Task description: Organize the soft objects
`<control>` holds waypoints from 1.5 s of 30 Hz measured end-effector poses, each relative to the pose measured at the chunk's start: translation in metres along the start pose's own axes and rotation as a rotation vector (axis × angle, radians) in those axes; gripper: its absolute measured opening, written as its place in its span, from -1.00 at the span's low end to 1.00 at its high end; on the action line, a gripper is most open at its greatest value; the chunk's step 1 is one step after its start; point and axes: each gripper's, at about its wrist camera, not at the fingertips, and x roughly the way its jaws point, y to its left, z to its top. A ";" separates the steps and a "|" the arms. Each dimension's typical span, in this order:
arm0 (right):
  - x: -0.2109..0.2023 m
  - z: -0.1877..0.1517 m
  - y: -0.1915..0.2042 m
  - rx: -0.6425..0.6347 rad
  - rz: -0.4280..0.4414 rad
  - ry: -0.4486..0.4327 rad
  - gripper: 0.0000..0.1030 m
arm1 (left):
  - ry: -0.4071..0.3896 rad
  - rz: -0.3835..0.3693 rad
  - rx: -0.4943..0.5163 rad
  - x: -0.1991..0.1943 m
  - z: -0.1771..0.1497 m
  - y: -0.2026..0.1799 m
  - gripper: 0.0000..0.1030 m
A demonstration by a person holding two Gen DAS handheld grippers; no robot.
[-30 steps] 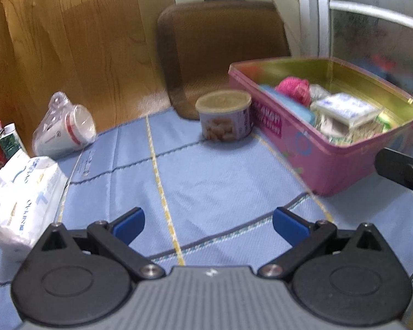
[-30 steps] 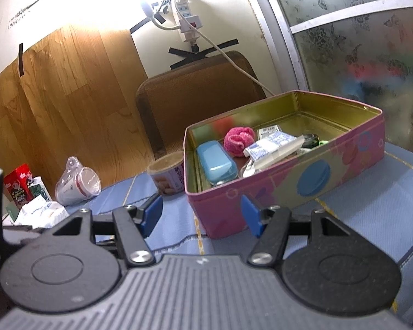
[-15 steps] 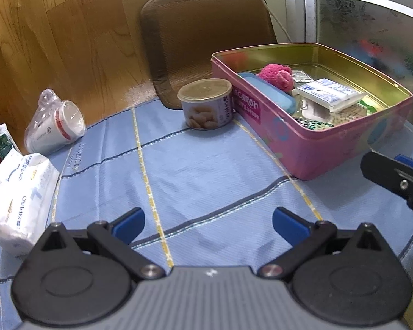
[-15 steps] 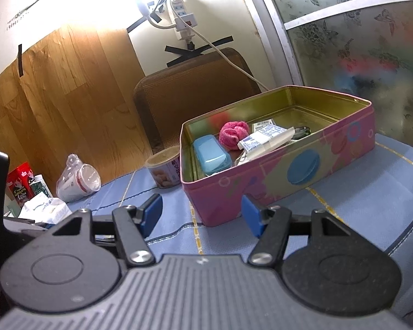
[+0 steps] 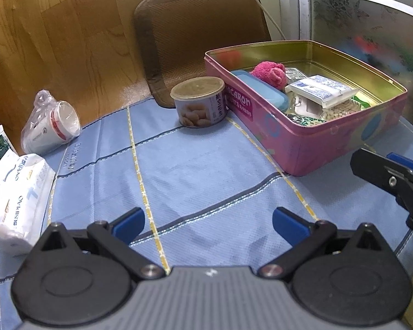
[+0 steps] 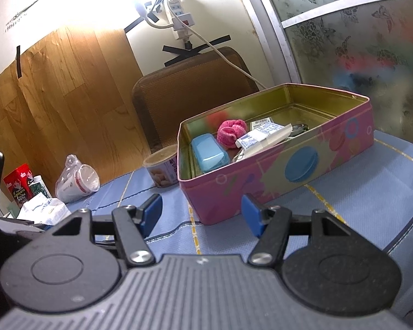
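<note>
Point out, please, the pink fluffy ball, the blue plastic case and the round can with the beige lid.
pink fluffy ball point(image 6: 232, 132), right wrist view, middle of its fuzzy top.
blue plastic case point(image 6: 209, 152), right wrist view, centre of its lid.
round can point(image 5: 198, 101), left wrist view, upper side wall under the beige lid.

One open pink rectangular tin point(image 5: 302, 137); one pink fuzzy soft ball point(image 5: 269, 72); one blue plastic case point(image 6: 209, 152); one round lidded snack can point(image 5: 199, 101); one bagged paper-cup stack point(image 5: 51, 126); one white tissue pack point(image 5: 16, 195); one red carton point(image 6: 18, 185)
</note>
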 end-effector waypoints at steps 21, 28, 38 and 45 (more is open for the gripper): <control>0.002 -0.004 -0.001 0.010 -0.017 -0.002 0.29 | 0.015 -0.022 0.005 0.004 -0.003 -0.001 0.99; 0.002 -0.004 -0.002 0.009 -0.017 -0.001 0.29 | 0.023 -0.032 0.002 0.006 -0.005 -0.001 0.99; 0.003 -0.005 -0.002 0.008 -0.017 0.002 0.29 | 0.032 -0.046 -0.001 0.007 -0.005 0.000 0.99; 0.003 -0.006 -0.003 0.007 -0.017 0.003 0.29 | 0.038 -0.051 0.002 0.008 -0.006 -0.001 0.99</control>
